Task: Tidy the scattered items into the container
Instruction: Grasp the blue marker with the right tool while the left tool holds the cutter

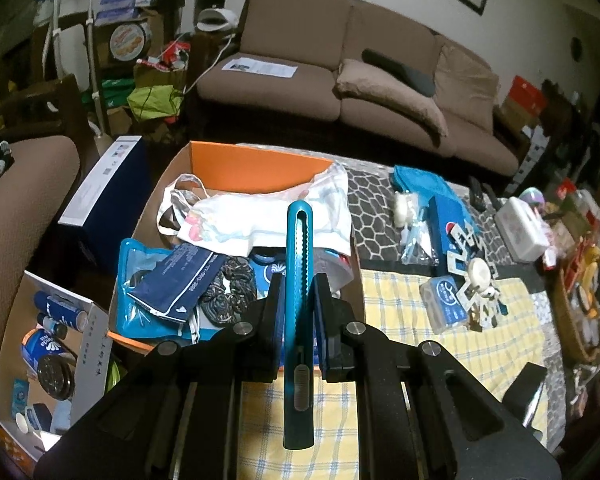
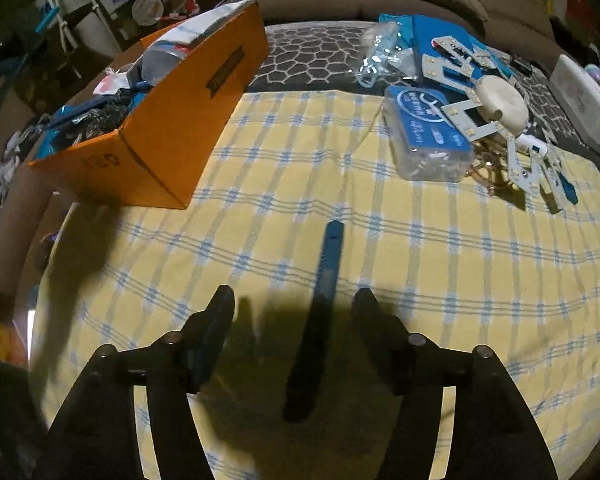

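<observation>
My left gripper [image 1: 299,280] is shut on a teal utility knife [image 1: 299,248], which stands up along the fingers. It hangs over the near edge of the orange box [image 1: 252,168], which holds a white bag [image 1: 268,216], a blue pouch [image 1: 148,292] and other small items. In the right wrist view the same orange box [image 2: 172,120] sits at the left on the yellow checked cloth [image 2: 420,280]. My right gripper [image 2: 294,294] is open above the cloth. A narrow blue stick-shaped item [image 2: 329,260] lies lengthwise between its fingers, and neither pad touches it.
To the right on the cloth are a clear case with a blue label [image 2: 428,136], a white folding panel piece with a round hub [image 2: 500,100] and a blue box [image 1: 448,220]. A white case [image 1: 520,228] and a wicker basket [image 1: 576,308] stand further right. A brown sofa [image 1: 360,80] runs behind.
</observation>
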`<state>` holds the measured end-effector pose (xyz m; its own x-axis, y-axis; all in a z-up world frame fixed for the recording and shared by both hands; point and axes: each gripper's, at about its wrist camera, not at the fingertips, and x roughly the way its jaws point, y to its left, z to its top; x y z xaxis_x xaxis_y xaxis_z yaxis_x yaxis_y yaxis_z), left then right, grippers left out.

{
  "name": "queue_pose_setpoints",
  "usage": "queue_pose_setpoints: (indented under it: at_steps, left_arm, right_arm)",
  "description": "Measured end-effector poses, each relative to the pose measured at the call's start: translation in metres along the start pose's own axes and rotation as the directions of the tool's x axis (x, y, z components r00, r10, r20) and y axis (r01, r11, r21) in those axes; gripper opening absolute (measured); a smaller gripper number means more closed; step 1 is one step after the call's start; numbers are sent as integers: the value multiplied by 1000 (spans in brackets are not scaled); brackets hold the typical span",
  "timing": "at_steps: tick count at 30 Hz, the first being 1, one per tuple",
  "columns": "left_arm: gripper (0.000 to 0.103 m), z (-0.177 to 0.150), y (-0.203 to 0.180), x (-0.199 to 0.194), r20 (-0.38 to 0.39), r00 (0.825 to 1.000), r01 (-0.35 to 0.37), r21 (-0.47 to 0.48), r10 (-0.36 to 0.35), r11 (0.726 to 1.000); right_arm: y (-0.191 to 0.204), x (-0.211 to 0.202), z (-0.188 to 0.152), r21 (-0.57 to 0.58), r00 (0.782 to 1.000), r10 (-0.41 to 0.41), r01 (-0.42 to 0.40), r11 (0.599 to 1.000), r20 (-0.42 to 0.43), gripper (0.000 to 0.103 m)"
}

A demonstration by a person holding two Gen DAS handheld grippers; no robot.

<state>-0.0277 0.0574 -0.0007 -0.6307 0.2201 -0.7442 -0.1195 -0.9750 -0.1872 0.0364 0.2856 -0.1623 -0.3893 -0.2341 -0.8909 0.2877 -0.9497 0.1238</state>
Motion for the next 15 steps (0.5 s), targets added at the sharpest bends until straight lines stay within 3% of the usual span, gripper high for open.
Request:
queue_pose_setpoints:
  at_steps: [2,3,4,5,8,11,15]
  left_arm:
    - [13,0,-1,0,3,1000,-3,5,3,1000]
    - [13,-1,-2,0,2,1000,-5,7,5,1000]
    - [13,-1,-2,0,1,1000,-7,8,7,1000]
    - [13,-1,-2,0,0,1000,-8,8,8,1000]
    - [13,-1,-1,0,0,1000,-7,5,7,1000]
    - [13,-1,-1,1,0,1000,-8,8,8,1000]
    - [13,-1,-1,1,-3,1000,-9,10,9,1000]
  right_arm:
    - [9,7,-4,-42,997,-68,67,997,-21,64]
    - [12,10,-7,-59,995,-93,91,994,-29,61]
    - [14,13,-10,-69,994,-98,96,993,-40,50]
    - [15,12,-12,-69,994,-102,100,993,-30,49]
    - [9,9,-13,-52,994,-110,109,993,-12,16]
    - [-5,2,-11,18,998,-65,64,998,6,11]
    - [-5,-9,-8,11,995,-89,89,996,44,11]
